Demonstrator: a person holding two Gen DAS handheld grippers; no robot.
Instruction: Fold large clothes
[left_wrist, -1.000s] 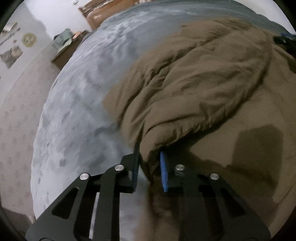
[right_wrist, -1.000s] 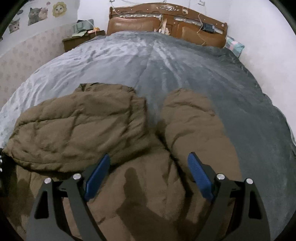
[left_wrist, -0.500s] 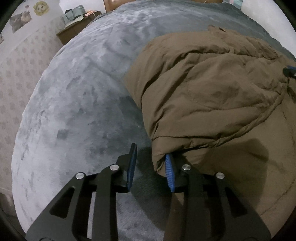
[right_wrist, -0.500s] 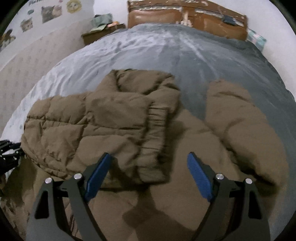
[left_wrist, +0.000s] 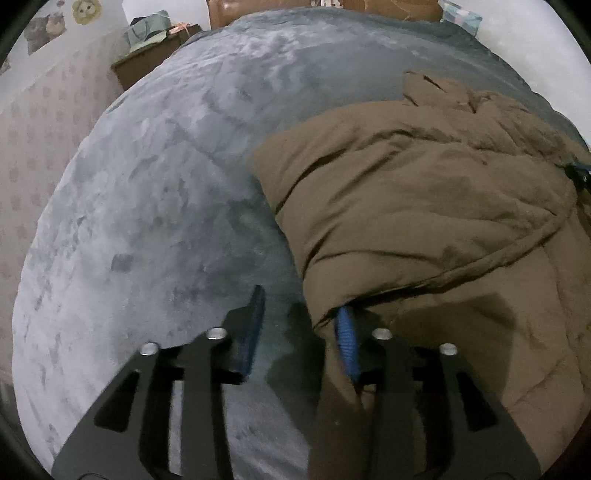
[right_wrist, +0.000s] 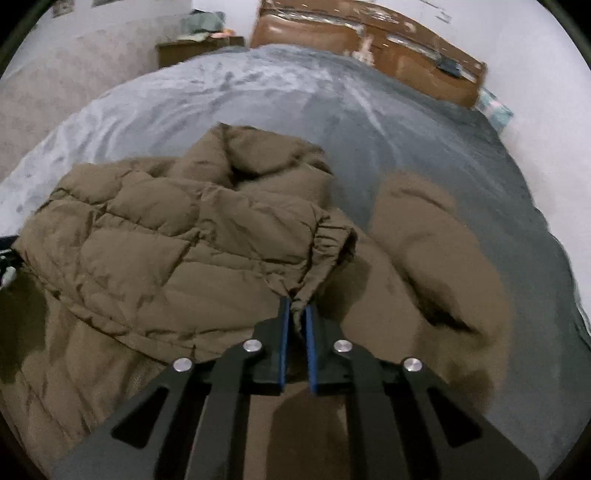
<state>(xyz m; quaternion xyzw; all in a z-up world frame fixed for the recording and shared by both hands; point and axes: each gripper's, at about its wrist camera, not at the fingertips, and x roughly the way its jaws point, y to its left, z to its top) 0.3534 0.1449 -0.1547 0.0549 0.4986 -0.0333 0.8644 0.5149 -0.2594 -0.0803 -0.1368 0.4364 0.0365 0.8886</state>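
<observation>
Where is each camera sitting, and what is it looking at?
Left wrist: rides the left gripper, low over the grey blanket, facing the headboard; its open black fingers show beside the brown puffer jacket.
Right wrist: rides the right gripper, facing the headboard; its fingers pinch the jacket's sleeve cuff.
Both share jacket, blanket, nightstand.

A brown quilted puffer jacket (right_wrist: 177, 251) lies on the bed, one sleeve folded across its body
</observation>
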